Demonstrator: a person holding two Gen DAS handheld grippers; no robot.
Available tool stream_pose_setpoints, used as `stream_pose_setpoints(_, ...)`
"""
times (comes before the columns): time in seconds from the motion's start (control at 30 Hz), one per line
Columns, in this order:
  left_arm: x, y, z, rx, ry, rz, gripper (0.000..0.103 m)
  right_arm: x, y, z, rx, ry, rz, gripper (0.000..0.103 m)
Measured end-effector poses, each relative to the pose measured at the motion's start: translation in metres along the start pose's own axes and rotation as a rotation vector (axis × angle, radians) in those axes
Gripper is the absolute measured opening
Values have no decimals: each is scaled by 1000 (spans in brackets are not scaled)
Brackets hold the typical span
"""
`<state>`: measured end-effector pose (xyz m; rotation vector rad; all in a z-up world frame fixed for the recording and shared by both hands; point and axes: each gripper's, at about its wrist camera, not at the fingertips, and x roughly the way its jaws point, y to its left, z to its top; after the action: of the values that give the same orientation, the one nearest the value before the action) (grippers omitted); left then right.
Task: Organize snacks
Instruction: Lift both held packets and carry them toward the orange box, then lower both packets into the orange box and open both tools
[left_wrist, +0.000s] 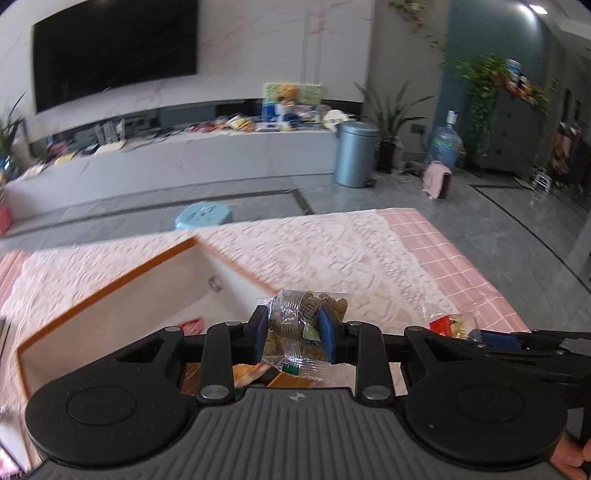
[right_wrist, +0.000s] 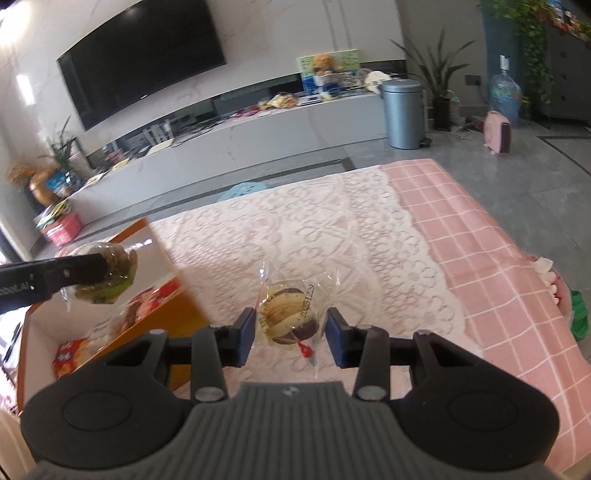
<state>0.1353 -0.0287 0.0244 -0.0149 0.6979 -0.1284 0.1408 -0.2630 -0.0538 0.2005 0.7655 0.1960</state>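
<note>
Nearest the right wrist camera, a round chocolate-and-cream sandwich biscuit in a clear plastic wrapper (right_wrist: 290, 318) lies on the pink lace-covered surface (right_wrist: 332, 229), directly between the blue pads of the right gripper (right_wrist: 290, 334). Its jaws stand wide, one pad on each side of the biscuit. The pads appear just clear of the wrapper, though its loose edges may brush them. Nothing is held yet.

Left of the biscuit stands an open white box with an orange rim (left_wrist: 110, 280). Several wrapped snacks (right_wrist: 74, 354) with red and orange packaging already lie at its bottom, so part of the sorting looks done. The box still has plenty of room.

Over the box's near end, the left gripper (left_wrist: 293, 334) has its jaws closed narrowly on a clear packet of brown and green snacks (left_wrist: 299, 325). The packet is pinched at its middle and hangs above the box opening. By my judgement, this one is about to be dropped in.

In the left wrist view, a red and yellow wrapped snack (left_wrist: 448, 323) shows to the right of the held packet. Whether this is the same biscuit or another piece is unclear.

At least the biscuit and the held packet remain to be placed.
</note>
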Motion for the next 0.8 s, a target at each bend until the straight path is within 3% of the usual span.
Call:
stream_pose_setpoints(0.17, -9, 32, -13, -87, 25, 33, 33, -3, 34, -11, -67, 19, 33, 39)
stream_pose_setpoints(0.47, -17, 74, -31, -156, 57, 53, 33, 5, 93, -22, -176, 65, 79, 39)
stream_pose_setpoints(0.8, -6, 109, -37, -198, 126, 54, 33, 17, 139, -15, -253, 32, 130, 39)
